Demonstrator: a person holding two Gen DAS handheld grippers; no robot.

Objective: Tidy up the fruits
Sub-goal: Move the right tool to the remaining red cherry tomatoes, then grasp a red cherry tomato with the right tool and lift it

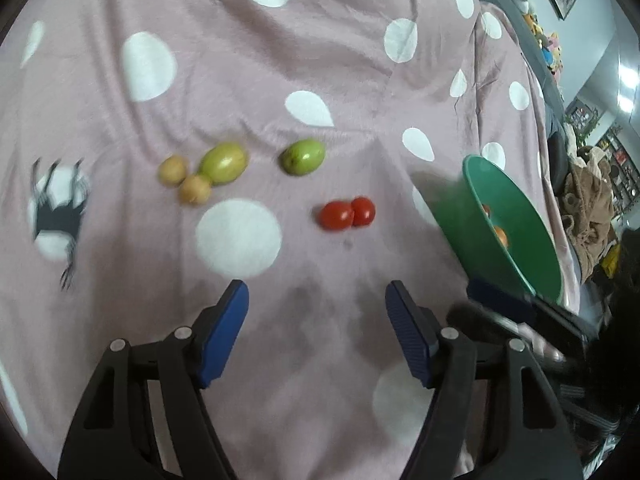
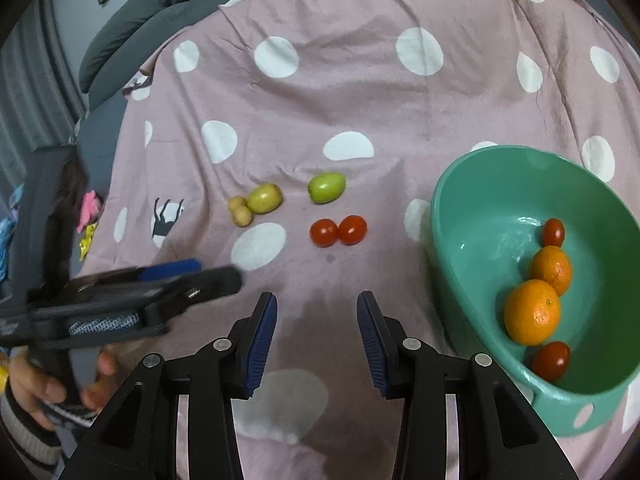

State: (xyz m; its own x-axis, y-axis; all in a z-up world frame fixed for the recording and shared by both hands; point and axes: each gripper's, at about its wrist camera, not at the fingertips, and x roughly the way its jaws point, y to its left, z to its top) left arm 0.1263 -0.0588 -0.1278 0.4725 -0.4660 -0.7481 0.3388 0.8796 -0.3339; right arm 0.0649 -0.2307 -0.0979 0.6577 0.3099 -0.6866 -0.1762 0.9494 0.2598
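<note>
On the pink dotted blanket lie two red cherry tomatoes (image 1: pixel 347 213) (image 2: pixel 338 231), a green fruit (image 1: pixel 302 157) (image 2: pixel 326 187), a yellow-green fruit (image 1: pixel 224 162) (image 2: pixel 264 198) and two small tan fruits (image 1: pixel 184 179) (image 2: pixel 240 209). A green bowl (image 1: pixel 516 264) (image 2: pixel 456 240) at the right holds two oranges (image 2: pixel 540 296) and two cherry tomatoes (image 2: pixel 553 233). My left gripper (image 1: pixel 316 312) is open and empty, short of the tomatoes. My right gripper (image 2: pixel 316 312) is open and empty, left of the bowl. The left gripper also shows in the right wrist view (image 2: pixel 176 274).
The blanket (image 1: pixel 320 60) is wrinkled. Grey cushions (image 2: pixel 128 16) lie at the far left edge. Clutter and brown cloth (image 1: pixel 588 208) sit beyond the bowl. A hand (image 2: pixel 48 388) holds the left gripper's handle.
</note>
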